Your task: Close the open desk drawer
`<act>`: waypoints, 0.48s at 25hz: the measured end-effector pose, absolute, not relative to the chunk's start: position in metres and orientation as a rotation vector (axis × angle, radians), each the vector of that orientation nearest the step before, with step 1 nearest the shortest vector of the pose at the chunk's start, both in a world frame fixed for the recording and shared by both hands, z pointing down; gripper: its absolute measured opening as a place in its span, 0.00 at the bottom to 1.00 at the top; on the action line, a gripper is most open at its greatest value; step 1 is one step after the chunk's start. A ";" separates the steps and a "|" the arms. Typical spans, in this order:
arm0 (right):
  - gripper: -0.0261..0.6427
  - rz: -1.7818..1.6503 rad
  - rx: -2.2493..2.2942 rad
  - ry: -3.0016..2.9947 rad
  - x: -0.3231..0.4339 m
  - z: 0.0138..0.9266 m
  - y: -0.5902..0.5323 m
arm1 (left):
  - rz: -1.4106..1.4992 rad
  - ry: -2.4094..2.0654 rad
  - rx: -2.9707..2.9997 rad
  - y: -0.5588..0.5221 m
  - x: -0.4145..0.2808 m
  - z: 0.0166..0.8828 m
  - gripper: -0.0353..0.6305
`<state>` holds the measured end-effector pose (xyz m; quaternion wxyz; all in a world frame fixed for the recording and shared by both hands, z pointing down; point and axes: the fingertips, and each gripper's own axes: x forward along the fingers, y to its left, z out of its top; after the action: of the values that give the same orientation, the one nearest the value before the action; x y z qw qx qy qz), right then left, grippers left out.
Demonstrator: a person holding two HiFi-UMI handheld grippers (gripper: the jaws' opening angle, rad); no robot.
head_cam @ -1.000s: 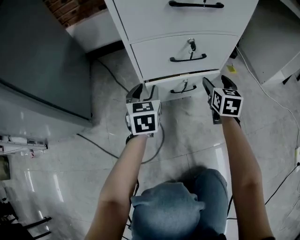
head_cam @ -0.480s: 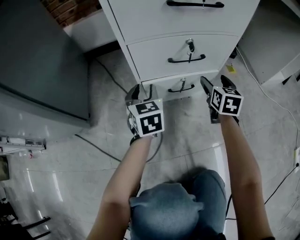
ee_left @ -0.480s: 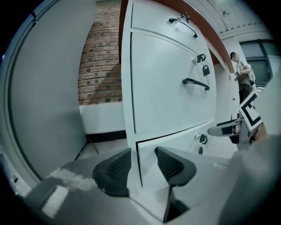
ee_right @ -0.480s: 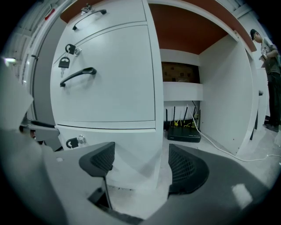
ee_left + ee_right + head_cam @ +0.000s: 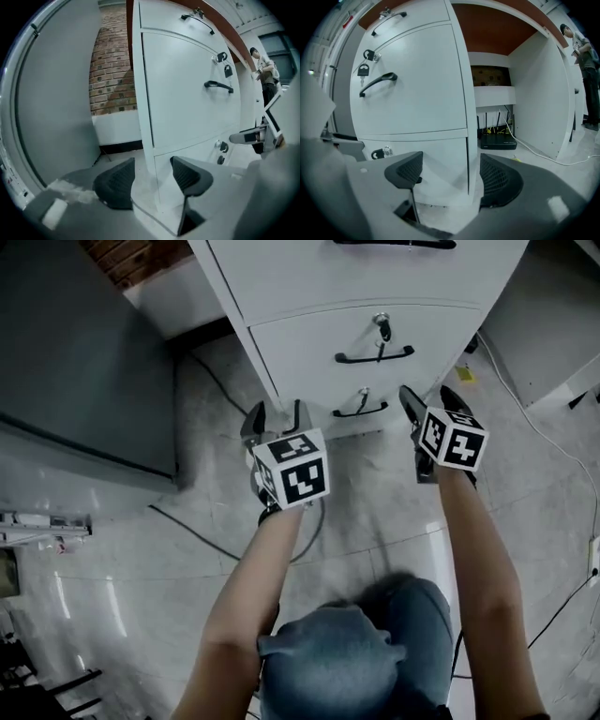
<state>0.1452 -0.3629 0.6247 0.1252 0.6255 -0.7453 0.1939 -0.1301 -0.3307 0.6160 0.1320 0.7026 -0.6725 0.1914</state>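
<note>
The white drawer cabinet [image 5: 375, 287] stands ahead on the floor. Its bottom drawer [image 5: 361, 409], with a black handle and a lock, looks level with the fronts above. My left gripper [image 5: 274, 413] sits at the cabinet's lower left corner. Its jaws have just been opening, and only the corner edge [image 5: 149, 159] shows beyond them, untouched. My right gripper [image 5: 427, 399] is at the lower right corner, open wide after opening a little further. The drawer's right edge [image 5: 468, 159] shows past its jaws, and the pads are off it. The left gripper [image 5: 150, 180] and right gripper [image 5: 450, 176] hold nothing.
A key hangs in the middle drawer's lock [image 5: 380, 326]. A tall grey panel [image 5: 84, 362] stands to the left, a white desk side [image 5: 544, 324] to the right. Cables [image 5: 202, 535] cross the tiled floor. A router [image 5: 499, 140] sits under the desk. My knee [image 5: 356, 652] is below.
The bottom drawer's front has gone back into the cabinet and the dark gap above it has closed. Both grippers followed it forward. The left jaws stand wider apart.
</note>
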 end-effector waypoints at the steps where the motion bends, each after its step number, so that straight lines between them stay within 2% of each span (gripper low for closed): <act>1: 0.62 0.568 1.825 -2.171 0.145 0.625 -0.363 | 0.554 -1.952 2.040 -0.331 -0.130 0.616 0.45; 12: 0.62 0.602 1.848 -2.066 0.146 0.626 -0.362 | 0.614 -1.922 2.038 -0.333 -0.129 0.618 0.44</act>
<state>0.1461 -0.3615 0.6258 0.1521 0.6438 -0.7200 0.2097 -0.1288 -0.3331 0.6175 0.1365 0.7041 -0.6638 0.2120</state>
